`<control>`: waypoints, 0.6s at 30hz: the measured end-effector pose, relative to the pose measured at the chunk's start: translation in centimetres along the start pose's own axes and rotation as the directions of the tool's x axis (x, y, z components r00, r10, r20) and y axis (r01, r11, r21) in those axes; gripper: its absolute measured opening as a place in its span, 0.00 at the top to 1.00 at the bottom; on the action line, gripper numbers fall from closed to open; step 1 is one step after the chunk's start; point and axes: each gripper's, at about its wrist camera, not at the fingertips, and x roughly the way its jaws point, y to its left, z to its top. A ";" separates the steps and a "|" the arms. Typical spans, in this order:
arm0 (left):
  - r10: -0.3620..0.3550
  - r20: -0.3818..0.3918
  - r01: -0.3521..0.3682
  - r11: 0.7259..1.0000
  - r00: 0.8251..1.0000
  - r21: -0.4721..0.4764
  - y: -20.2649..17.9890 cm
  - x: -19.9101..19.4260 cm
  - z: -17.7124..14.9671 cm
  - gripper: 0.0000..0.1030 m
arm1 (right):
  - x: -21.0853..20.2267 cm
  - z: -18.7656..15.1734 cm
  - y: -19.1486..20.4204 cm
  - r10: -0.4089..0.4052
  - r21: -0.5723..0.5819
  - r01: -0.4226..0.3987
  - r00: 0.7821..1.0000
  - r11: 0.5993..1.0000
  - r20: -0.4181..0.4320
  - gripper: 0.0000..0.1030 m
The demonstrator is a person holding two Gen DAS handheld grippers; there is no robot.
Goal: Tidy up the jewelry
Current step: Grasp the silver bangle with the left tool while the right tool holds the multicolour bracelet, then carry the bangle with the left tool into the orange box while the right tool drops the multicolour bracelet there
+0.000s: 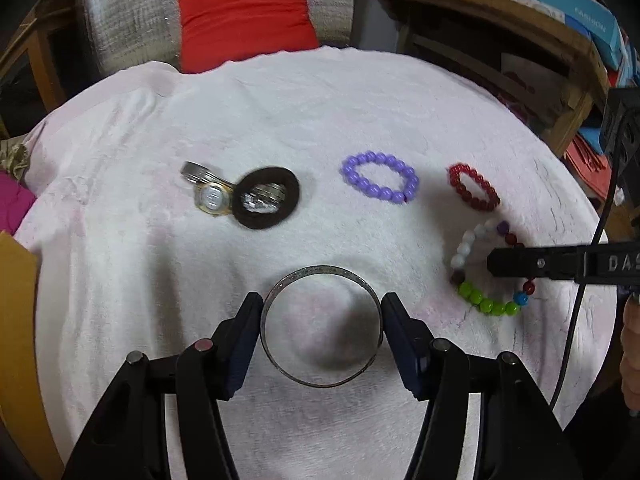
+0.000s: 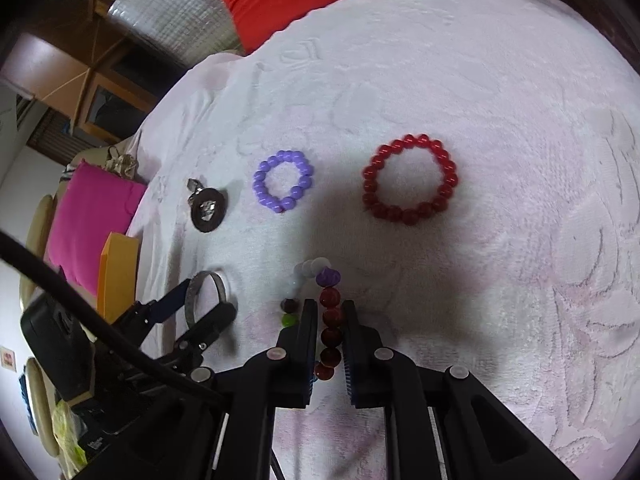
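Note:
A thin metal bangle (image 1: 320,269) sits between the fingers of my left gripper (image 1: 322,308), and both pads press on its sides just above the white cloth (image 1: 280,100). My right gripper (image 2: 330,312) is shut on the dark red stretch of a multicoloured bead bracelet (image 2: 329,278), whose green beads (image 1: 486,304) trail on the cloth. The right gripper's tip (image 1: 496,264) reaches in from the right in the left wrist view. Further back lie a purple bead bracelet (image 1: 352,164), a red bead bracelet (image 1: 460,170) and a wristwatch (image 1: 212,198) threaded through a black ring (image 1: 292,188).
A red cushion (image 1: 244,20) lies beyond the cloth's far edge, with wooden shelves (image 1: 500,20) at the back right. A pink cushion (image 2: 92,216) and an orange box (image 2: 118,276) sit off the cloth's left side. A person's hand (image 1: 632,352) shows at the right edge.

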 end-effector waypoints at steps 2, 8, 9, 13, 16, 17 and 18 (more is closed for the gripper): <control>0.002 0.015 -0.002 1.000 1.000 -0.017 0.8 -0.7 0.1 0.40 | 0.0 -0.1 0.6 -0.001 -0.015 0.001 1.000 1.000 0.007 0.89; 0.015 0.070 -0.011 0.998 0.997 -0.063 2.5 -3.6 -0.1 0.40 | -0.4 -0.4 2.7 0.021 -0.063 -0.018 0.999 0.998 0.039 0.90; 0.019 0.080 -0.014 0.997 0.997 -0.070 2.8 -4.1 -0.2 0.40 | -0.4 -0.4 3.0 0.025 -0.069 -0.022 0.999 0.997 0.044 0.90; 0.054 0.123 -0.041 0.994 0.991 -0.104 4.2 -6.4 -0.6 0.40 | -0.8 -0.9 5.1 0.050 -0.120 -0.040 0.996 0.992 0.079 0.90; 0.080 0.146 -0.060 0.989 0.986 -0.132 5.3 -7.7 -0.9 0.40 | -1.1 -1.3 6.9 0.073 -0.166 -0.054 0.991 0.985 0.111 0.90; 0.095 0.156 -0.072 0.987 0.983 -0.145 5.9 -8.3 -1.1 0.40 | -1.3 -1.5 7.4 0.082 -0.180 -0.059 0.989 0.982 0.120 0.90; 0.111 0.165 -0.086 0.984 0.980 -0.156 6.4 -8.8 -1.2 0.40 | -1.4 -1.7 8.1 0.093 -0.199 -0.065 0.987 0.978 0.133 0.90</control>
